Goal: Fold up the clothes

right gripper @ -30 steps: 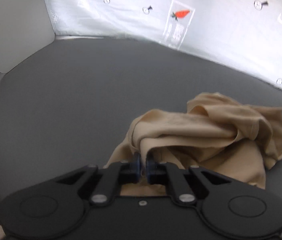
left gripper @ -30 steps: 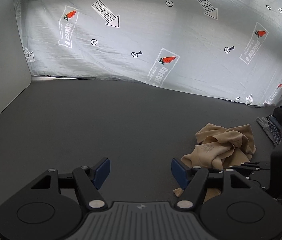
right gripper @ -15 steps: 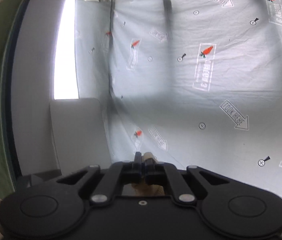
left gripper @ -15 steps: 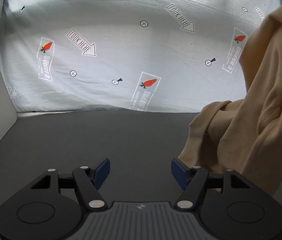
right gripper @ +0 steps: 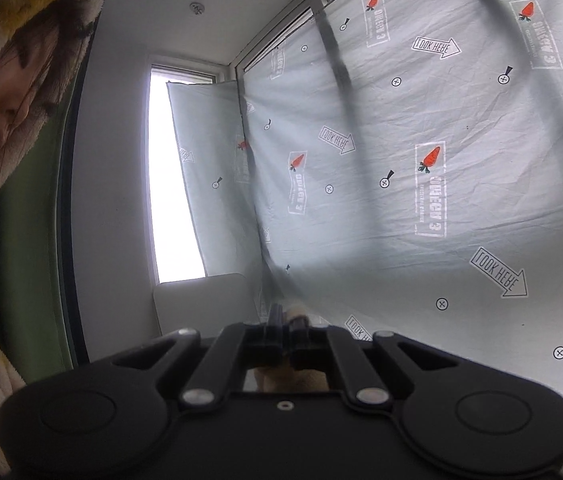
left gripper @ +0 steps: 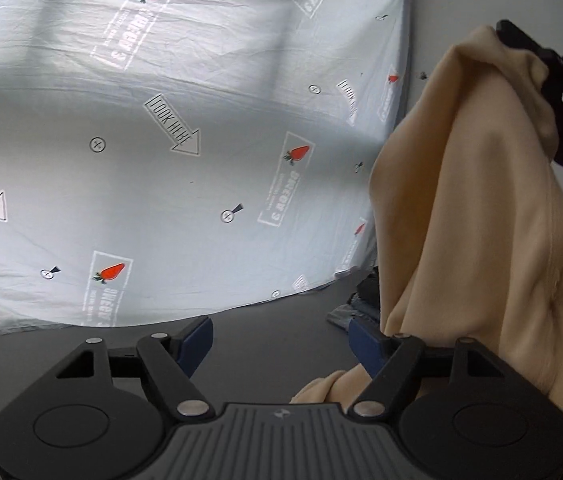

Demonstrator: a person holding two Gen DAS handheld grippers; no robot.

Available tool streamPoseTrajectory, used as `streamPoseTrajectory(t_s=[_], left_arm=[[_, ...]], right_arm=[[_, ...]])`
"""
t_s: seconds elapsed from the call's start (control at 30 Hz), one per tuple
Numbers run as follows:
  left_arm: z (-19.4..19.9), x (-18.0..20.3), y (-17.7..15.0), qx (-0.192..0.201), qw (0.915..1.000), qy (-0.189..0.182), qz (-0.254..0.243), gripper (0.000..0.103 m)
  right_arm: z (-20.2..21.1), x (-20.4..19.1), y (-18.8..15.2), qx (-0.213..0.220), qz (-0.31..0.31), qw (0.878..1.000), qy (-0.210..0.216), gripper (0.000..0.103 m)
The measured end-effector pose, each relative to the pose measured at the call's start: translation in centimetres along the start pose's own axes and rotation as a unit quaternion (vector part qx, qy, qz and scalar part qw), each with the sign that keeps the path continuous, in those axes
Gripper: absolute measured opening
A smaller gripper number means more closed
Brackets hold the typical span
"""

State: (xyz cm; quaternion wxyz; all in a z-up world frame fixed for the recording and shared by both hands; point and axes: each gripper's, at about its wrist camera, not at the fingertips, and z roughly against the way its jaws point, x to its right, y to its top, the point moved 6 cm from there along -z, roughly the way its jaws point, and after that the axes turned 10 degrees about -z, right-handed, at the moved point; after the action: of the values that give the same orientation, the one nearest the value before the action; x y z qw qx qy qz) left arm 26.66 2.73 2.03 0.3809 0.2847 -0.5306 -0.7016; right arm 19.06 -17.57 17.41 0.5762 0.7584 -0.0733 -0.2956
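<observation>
A beige garment (left gripper: pixel 481 216) hangs in the air at the right of the left wrist view, its lower end reaching the dark grey table (left gripper: pixel 273 340). My right gripper (right gripper: pixel 287 318) is shut on a fold of it; a bit of beige cloth (right gripper: pixel 295 313) shows between the fingers. That gripper also shows at the top right of the left wrist view (left gripper: pixel 537 56), holding the garment's top. My left gripper (left gripper: pixel 281 338) is open and empty, low over the table, with its right finger against the hanging cloth.
A pale printed sheet (left gripper: pixel 161 140) forms the backdrop behind the table. A pile of dark clothes (left gripper: pixel 355 306) lies at the table's far right. A white panel (right gripper: pixel 205 304) stands at the left. The person (right gripper: pixel 5 120) is close at the left of the right wrist view.
My right gripper has lifted the beige garment from a heap on the table high into the air. My left gripper has tilted upward and stayed open.
</observation>
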Motion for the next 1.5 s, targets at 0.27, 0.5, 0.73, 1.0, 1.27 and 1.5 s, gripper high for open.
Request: streamPoseTrajectory(t_s=[0.27,0.5,0.73,1.0,1.27,1.5], left_arm=[[-1.7,2.2,3.8,0.041,0.9903,-0.123,-0.049,0.075],[-3.0,3.5,4.7,0.062,0.991,-0.118,-0.007,0.002],[1.9,0.8,6.5,0.12,0.9925,0.016,0.013,0.002],[13.8,-0.8,9.6,0.211,0.9537,0.212,-0.027,0.001],[20.5,3.8,12.8,0.272,0.8952,0.339,-0.097,0.002],[15.1,2.4,14.6,0.256,0.8801,0.367,-0.159,0.002]], right_arm=[[-0.2,0.7,-1.4,-0.01,-0.024,1.0,-0.002,0.003],[-0.4,2.2,-1.6,0.003,-0.049,0.999,-0.016,0.003],[-3.0,1.5,-0.2,0.009,-0.035,0.999,0.038,0.003],[-6.9,-0.7,1.9,0.034,-0.048,0.984,0.167,0.003],[-6.3,-2.4,3.8,0.056,-0.051,0.968,0.238,0.003],[-6.5,0.5,4.5,0.071,-0.042,0.984,0.161,0.003]])
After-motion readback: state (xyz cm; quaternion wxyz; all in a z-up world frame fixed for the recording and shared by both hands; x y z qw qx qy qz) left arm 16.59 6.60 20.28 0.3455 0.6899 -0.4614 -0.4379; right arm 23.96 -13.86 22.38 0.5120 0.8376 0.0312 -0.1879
